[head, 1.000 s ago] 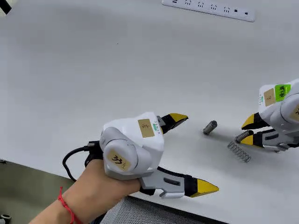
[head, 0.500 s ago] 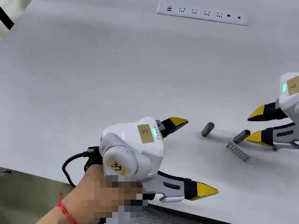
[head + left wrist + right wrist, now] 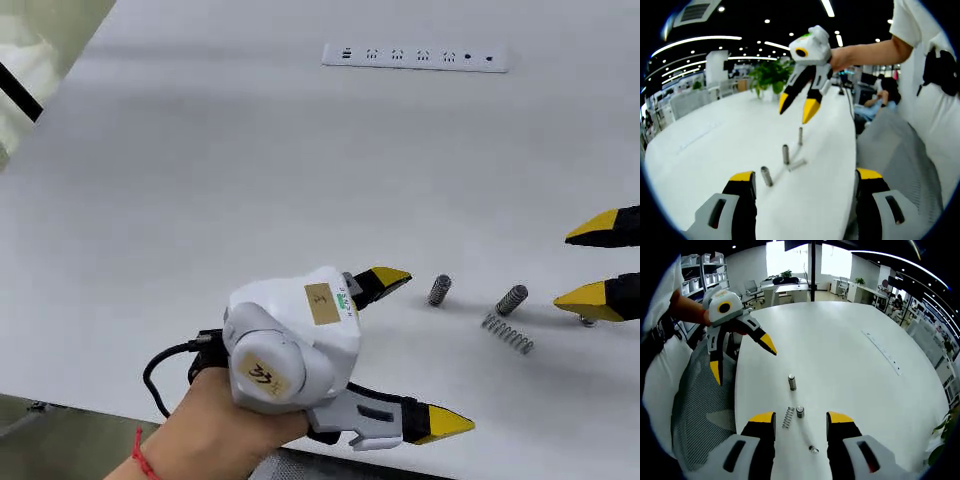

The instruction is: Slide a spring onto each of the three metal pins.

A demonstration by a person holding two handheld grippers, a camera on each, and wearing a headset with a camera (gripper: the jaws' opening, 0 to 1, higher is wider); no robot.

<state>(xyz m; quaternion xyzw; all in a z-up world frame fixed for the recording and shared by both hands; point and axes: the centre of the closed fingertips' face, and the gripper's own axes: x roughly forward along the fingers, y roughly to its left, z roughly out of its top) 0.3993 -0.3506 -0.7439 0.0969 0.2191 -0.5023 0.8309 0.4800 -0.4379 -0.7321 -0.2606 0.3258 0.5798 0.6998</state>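
Flanking a loose spring — left gripper and right gripper, both spread empty.

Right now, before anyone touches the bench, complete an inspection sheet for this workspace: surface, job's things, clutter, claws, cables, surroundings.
Surface: white table, matt.
Job's things: first sprung pin and second sprung pin stand upright, each apparently carrying a spring; loose spring lies beside the second; bare pin stands nearest the right claw.
Clutter: power strip at the far side.
Claws: left claw open, empty, held in a hand; right claw open, empty, raised off the table.
Cables: black cable loops from behind the left claw.
Surroundings: open office, potted plant, person in white top.
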